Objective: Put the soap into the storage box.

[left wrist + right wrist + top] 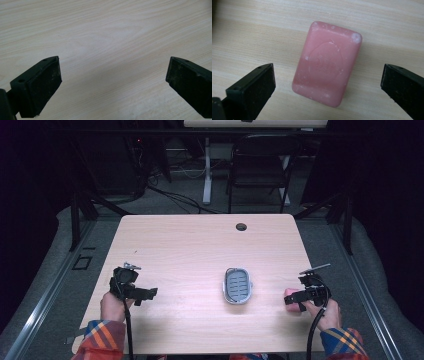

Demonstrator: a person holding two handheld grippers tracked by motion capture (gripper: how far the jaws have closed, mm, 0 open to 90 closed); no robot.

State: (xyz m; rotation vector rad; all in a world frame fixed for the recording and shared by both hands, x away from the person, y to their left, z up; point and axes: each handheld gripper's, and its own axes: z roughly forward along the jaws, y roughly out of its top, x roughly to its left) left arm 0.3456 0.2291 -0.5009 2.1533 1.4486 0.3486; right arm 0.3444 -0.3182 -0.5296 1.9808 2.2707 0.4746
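Table (pixel 200 245): pale wood-grain laminate, smooth, matt. Soap (pixel 327 62): pink, waxy, faint sheen, with whitish scuffs at corners and an embossed oval. Dish (pixel 237 285): grey slatted insert in a shiny, metal-looking rim. Right gripper (pixel 327 82) pads: black, matt, dusty.

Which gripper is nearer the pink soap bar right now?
Right. The right gripper hovers at the pink soap bar, jaws open either side, not touching. The left gripper sits at the table's far left, beyond the grey soap dish.
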